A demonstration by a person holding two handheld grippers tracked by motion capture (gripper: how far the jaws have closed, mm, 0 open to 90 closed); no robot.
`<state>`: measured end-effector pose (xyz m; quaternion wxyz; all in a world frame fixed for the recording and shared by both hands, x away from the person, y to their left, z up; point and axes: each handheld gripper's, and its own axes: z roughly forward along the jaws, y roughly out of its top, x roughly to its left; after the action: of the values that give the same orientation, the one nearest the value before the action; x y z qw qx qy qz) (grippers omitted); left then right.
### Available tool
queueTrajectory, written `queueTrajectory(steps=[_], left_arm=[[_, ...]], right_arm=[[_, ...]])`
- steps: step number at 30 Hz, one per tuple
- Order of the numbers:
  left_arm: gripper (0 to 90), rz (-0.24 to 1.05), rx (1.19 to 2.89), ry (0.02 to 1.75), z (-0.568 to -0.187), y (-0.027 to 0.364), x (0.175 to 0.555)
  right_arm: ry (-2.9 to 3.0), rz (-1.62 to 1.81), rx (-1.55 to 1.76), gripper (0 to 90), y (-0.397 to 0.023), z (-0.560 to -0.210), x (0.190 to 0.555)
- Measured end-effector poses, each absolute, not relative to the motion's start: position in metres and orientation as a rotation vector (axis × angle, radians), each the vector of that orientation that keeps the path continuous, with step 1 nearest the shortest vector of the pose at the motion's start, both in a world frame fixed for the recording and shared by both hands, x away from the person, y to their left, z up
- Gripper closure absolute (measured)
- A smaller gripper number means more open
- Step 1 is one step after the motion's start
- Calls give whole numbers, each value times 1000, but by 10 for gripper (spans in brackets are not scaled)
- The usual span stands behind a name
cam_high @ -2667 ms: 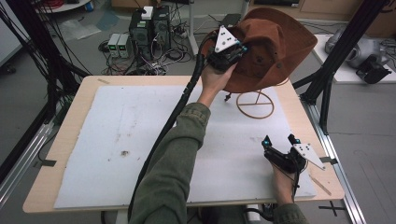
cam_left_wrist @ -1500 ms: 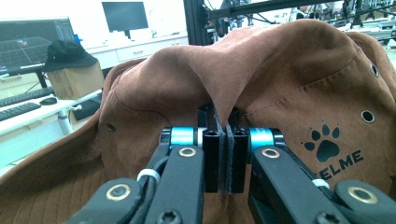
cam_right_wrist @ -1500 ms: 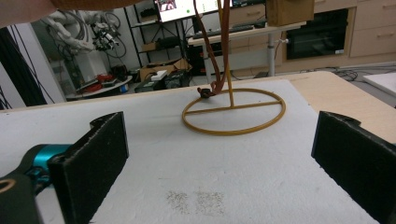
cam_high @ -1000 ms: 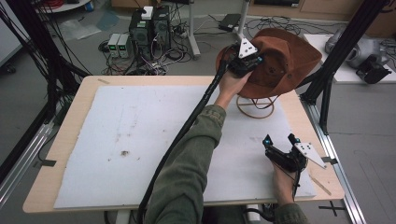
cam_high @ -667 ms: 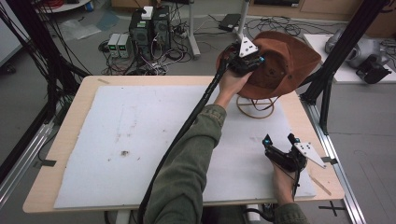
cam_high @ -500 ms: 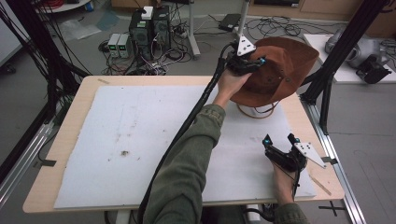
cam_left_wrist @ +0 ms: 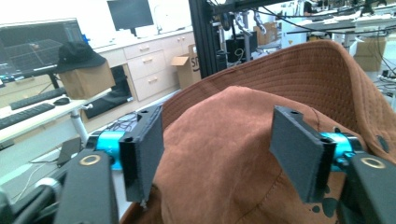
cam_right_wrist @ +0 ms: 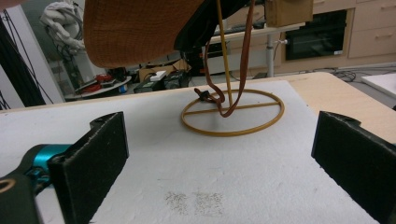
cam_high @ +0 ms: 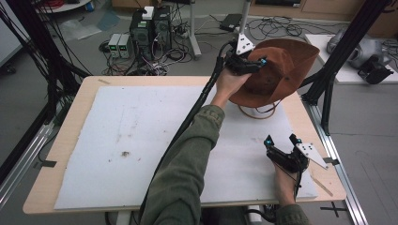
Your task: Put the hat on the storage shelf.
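A brown wide-brimmed hat (cam_high: 288, 70) sits tilted on top of a thin gold wire stand, whose ring base (cam_high: 257, 114) lies on the table at the back right. My left gripper (cam_high: 257, 63) is raised over the hat and open. In the left gripper view its two pads stand on either side of the hat's crown (cam_left_wrist: 224, 126); I cannot tell whether they touch it. The hat's brown chin strap (cam_right_wrist: 233, 93) hangs down onto the ring base (cam_right_wrist: 232, 116). My right gripper (cam_high: 280, 139) rests low and open at the front right, with nothing between its pads (cam_right_wrist: 95, 154).
A white mat (cam_high: 141, 131) covers most of the wooden table. Black frame posts (cam_high: 335, 56) rise beside the table's right back corner. Computer boxes and cables (cam_high: 150, 33) lie on the floor behind the table.
My left gripper has moved right with the hat, and the hat has come down lower over the stand. The right gripper has stayed where it was.
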<state>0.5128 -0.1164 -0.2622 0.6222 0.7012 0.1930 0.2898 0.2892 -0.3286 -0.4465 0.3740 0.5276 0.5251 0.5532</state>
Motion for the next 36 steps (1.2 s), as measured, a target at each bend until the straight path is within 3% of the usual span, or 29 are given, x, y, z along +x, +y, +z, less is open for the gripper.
queueTrajectory(steps=[12,24,36], left_arm=[[255,778,1563,542,-246,-48,474],[243,979,1431,673,-234,78,405],[229,1088,1346,817,-242,192,343]], right_arm=[[1332,1403,1325,30,-329,-443,287],[1309,1370,1313,30,-330,-440,283],[1334,1350,1281,30,-321,-440,284]])
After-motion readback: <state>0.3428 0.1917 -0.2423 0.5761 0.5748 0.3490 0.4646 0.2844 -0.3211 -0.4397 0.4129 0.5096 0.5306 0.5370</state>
